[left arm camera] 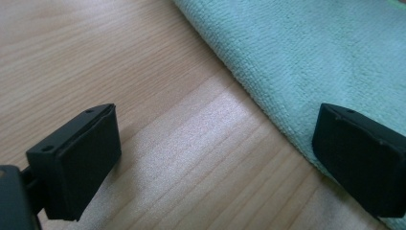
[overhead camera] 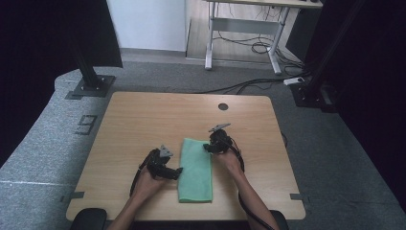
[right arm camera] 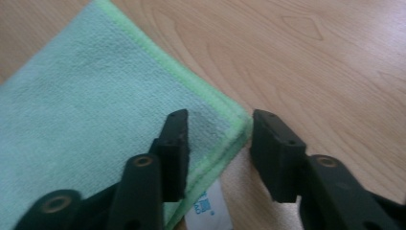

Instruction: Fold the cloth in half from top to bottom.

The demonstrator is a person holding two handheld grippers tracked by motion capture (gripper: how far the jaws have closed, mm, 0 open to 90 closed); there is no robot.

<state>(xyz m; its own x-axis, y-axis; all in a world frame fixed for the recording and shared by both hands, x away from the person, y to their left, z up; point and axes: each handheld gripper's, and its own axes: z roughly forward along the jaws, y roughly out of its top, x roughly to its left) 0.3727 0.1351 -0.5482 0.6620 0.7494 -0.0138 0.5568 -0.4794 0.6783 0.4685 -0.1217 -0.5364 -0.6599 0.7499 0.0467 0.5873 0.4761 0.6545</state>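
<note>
A folded green cloth (overhead camera: 196,170) lies flat on the wooden table (overhead camera: 143,120), near its front edge. My left gripper (overhead camera: 177,173) rests low at the cloth's left edge, open wide. In the left gripper view (left arm camera: 215,158) one jaw hangs over bare wood and the other over the cloth (left arm camera: 306,52). My right gripper (overhead camera: 209,147) is at the cloth's far right corner. In the right gripper view (right arm camera: 218,139) its jaws straddle that corner of the cloth (right arm camera: 95,105), with a gap left between the pads. A white label (right arm camera: 210,211) sticks out under the corner.
A round cable hole (overhead camera: 223,106) sits near the table's far edge. Black stand bases (overhead camera: 91,86) flank the table on the grey floor. A white desk frame (overhead camera: 244,28) and loose cables lie beyond. Bare wood stretches ahead of the cloth.
</note>
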